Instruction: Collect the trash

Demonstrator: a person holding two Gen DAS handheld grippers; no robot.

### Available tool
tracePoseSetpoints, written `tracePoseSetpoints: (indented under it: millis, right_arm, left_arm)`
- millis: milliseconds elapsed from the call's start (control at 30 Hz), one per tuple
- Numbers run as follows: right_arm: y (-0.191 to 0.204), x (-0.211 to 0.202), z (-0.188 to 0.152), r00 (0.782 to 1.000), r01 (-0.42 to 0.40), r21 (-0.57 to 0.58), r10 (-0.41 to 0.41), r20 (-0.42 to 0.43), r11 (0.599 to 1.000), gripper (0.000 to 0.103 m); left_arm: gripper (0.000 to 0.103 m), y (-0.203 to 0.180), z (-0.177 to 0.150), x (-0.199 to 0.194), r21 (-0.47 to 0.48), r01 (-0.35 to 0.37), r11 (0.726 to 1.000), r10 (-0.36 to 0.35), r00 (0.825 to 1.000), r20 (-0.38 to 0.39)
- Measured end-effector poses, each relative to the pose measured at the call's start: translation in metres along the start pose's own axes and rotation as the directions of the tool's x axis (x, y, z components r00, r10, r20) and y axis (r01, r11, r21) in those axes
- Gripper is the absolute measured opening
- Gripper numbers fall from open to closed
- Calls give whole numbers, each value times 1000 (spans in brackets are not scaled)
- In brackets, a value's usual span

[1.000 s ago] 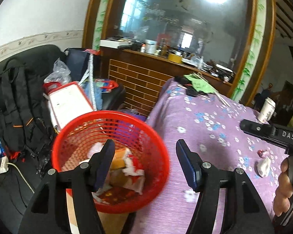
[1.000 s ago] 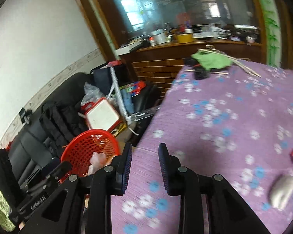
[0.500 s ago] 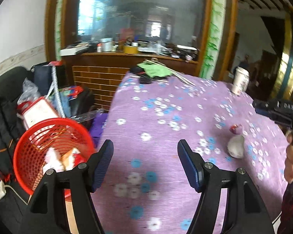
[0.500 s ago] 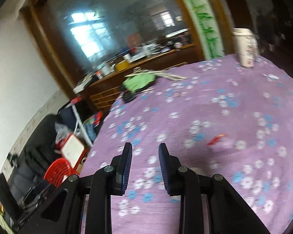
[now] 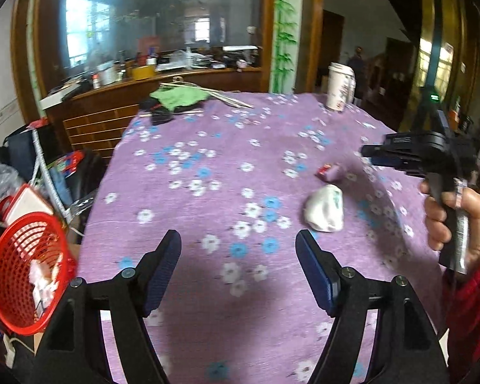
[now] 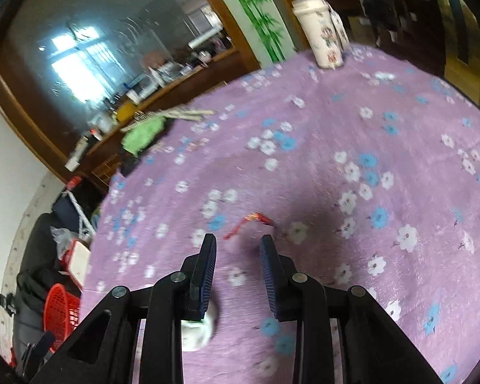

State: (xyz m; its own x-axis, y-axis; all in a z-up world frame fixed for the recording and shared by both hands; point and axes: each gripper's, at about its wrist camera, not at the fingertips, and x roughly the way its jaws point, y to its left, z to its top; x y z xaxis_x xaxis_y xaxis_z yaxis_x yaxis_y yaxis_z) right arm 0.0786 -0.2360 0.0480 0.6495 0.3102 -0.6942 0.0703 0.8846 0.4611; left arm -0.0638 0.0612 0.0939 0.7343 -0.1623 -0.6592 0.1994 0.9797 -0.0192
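On the table [image 5: 208, 336], which is covered with a purple cloth printed with white and blue flowers, two pieces of trash lie close together toward the right side. The first is a crumpled white wad [image 5: 324, 208] with green marks. The second is a small red wrapper [image 5: 328, 170], lying just beyond the wad and apart from it.

The left gripper [image 5: 238, 264] hovers over the near part of the table. Its fingers [image 5: 163, 265] are spread wide and grasp nothing. The white wad lies ahead of the right-hand finger, not between the two.

The right gripper [image 5: 400, 155] is visible in the left wrist view, held by the right hand [image 5: 454, 220] above the table, near the red wrapper. In the right wrist view the right gripper [image 6: 238, 260] points down at the cloth with its fingers [image 6: 204, 268] parted and empty. The red wrapper [image 6: 249, 224] lies just ahead of the fingertips, roughly in line with the gap. The white wad [image 6: 196, 332] lies below the left-hand finger and is partly hidden by it. This view is blurred.

A red mesh basket [image 5: 25, 275] sits off the left edge of the table, lower than the tabletop, with white and coloured scraps inside. A paper cup [image 5: 340, 86] stands upright at the far right corner of the table. A green cloth [image 5: 179, 97] lies at the far left corner.
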Motion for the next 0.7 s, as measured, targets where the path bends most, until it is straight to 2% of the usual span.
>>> tracePoseSetpoints:
  millis: [233,333,467,500,533,567,700]
  right_arm:
    - [-1,43,-3,998,-20,-35,18,-57,999,30]
    - [0,60,-5,998,26,-68,-30,-59,997,41]
    - [4,79,-6,996,29,-117,-39,-82,993,41]
    - [4,82,-6,996,26,-123,-36,-81,992,40]
    - [4,83,-6,996,18,-124,-28,-80,992,28]
    - [4,83,-6,997,8,-125,-18,-81,992,22]
    - [0,77,-6,998,-8,-116,1,-62,993,21]
  left_arm:
    - [73,-27,4,19,43,36,998,-34,998,-45]
    - [73,-35,5,26,61,44,997,-40,997,-58]
    - [74,-43,11,39,63,69,996,-63,995,-83]
    - [75,-45,14,44,59,82,995,-77,992,-96]
    - [75,-48,15,48,53,92,994,-86,991,-106]
    - [75,-50,17,52,47,98,994,-92,989,-115]
    - [75,-65,24,69,41,106,993,-99,984,-146]
